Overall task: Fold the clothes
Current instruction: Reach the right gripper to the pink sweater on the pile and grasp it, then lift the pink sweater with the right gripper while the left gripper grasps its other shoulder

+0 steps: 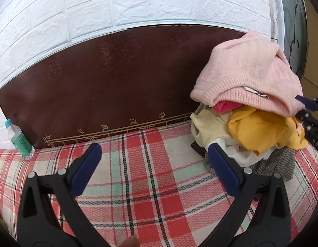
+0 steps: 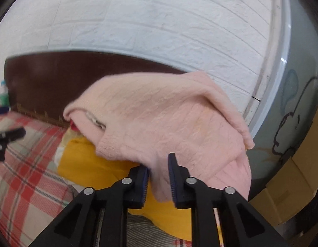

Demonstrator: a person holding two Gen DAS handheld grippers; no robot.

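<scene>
Left hand-held gripper point(image 1: 154, 158) is held spread wide over the plaid bed point(image 1: 138, 185), nothing gripped. Open bed room is seen there for laying out. Pink sweater point(image 2: 163, 123) is pinched by right hand-held gripper point(image 2: 159, 177), atop the pile point(image 1: 251, 131) near the right edge. Next, likely: sweater spread flat leftward.

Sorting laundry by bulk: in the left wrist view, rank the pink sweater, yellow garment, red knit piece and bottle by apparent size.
1. pink sweater
2. yellow garment
3. bottle
4. red knit piece, mostly hidden, so its real size is unsure.
</scene>
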